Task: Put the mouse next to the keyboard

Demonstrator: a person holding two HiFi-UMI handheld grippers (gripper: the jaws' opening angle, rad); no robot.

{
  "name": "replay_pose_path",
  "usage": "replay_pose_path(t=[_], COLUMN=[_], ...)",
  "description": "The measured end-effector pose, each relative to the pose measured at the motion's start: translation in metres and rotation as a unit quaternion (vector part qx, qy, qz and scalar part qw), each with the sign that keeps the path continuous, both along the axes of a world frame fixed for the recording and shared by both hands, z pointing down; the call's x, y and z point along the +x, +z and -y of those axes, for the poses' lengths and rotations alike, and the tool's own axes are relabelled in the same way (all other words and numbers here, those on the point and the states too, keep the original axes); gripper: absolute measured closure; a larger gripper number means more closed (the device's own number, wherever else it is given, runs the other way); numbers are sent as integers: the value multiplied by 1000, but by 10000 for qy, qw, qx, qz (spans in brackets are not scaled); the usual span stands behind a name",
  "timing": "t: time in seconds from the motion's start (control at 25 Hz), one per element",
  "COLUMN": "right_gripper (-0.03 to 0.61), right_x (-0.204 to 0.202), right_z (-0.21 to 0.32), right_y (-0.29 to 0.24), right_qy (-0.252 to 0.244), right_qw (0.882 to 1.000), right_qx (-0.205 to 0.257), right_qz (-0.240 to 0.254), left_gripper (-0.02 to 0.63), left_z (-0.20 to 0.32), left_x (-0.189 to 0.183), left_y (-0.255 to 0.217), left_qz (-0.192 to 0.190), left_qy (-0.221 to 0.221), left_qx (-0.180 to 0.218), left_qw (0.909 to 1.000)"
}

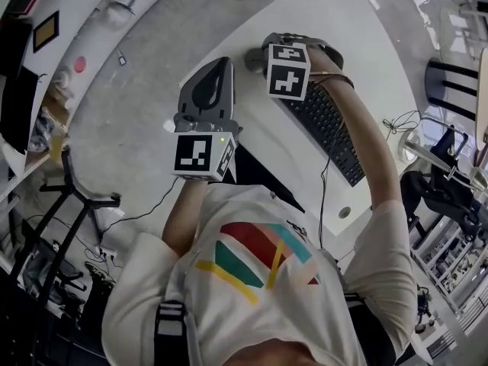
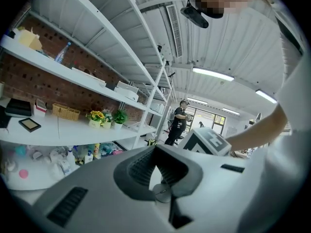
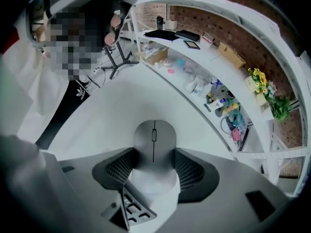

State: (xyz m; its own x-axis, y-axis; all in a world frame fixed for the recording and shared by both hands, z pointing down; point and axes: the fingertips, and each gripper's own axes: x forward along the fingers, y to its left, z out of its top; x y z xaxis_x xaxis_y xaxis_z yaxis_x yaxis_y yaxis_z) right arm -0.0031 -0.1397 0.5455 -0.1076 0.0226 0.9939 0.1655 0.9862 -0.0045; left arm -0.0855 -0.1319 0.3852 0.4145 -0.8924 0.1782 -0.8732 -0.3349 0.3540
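Right gripper point(image 3: 153, 164) clamps its ribbed dark pads on the smooth, rounded grey mouse point(image 3: 153, 137) near the white desk's point(image 1: 358, 44) curved edge; flat black keyboard point(image 1: 328, 128) nearby; left gripper's point(image 2: 156, 152) ribbed jaws pressed together, empty.

White curved table point(image 1: 343, 36), viewed from overhead. Black keyboard point(image 1: 328, 128) laid diagonally across it, with a thin black cable point(image 1: 323, 197) trailing past a round grommet point(image 1: 345, 212). Grey mouse point(image 3: 153, 140) on the tabletop near the keyboard's far end.
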Motion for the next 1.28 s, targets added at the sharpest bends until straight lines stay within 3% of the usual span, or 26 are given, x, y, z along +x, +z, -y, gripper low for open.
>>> replay_pose_path(t=[0.36, 0.44, 0.52, 0.76, 1.04, 1.2, 1.28], right_gripper=[322, 322, 324, 324, 324, 324, 324], right_x=[1, 22, 51, 150, 296, 355, 382], right_z=[3, 3, 4, -18, -120, -182, -212], right_y=[-52, -73, -94, -140, -149, -132, -122], right_qy=[701, 1142, 1816, 3795, 5444, 6254, 6700], right_qw=[9927, 9860, 9717, 8981, 8106, 7542, 7155], right_qx=[701, 911, 1173, 1659, 1833, 1759, 1746], right_qz=[688, 802, 950, 1481, 1138, 959, 932], left_gripper=[568, 568, 568, 568, 568, 568, 568], left_z=[6, 11, 16, 8, -29, -47, -55], left_x=[2, 17, 41, 125, 255, 296, 313], left_y=[-23, -30, -38, -56, -71, -71, -69], left_qz=[119, 128, 130, 45, -83, -148, -216], left_qy=[237, 440, 754, 1677, 3074, 3515, 3679], left_qx=[256, 322, 440, 659, 793, 839, 866], left_qw=[9993, 9984, 9961, 9836, 9482, 9323, 9256])
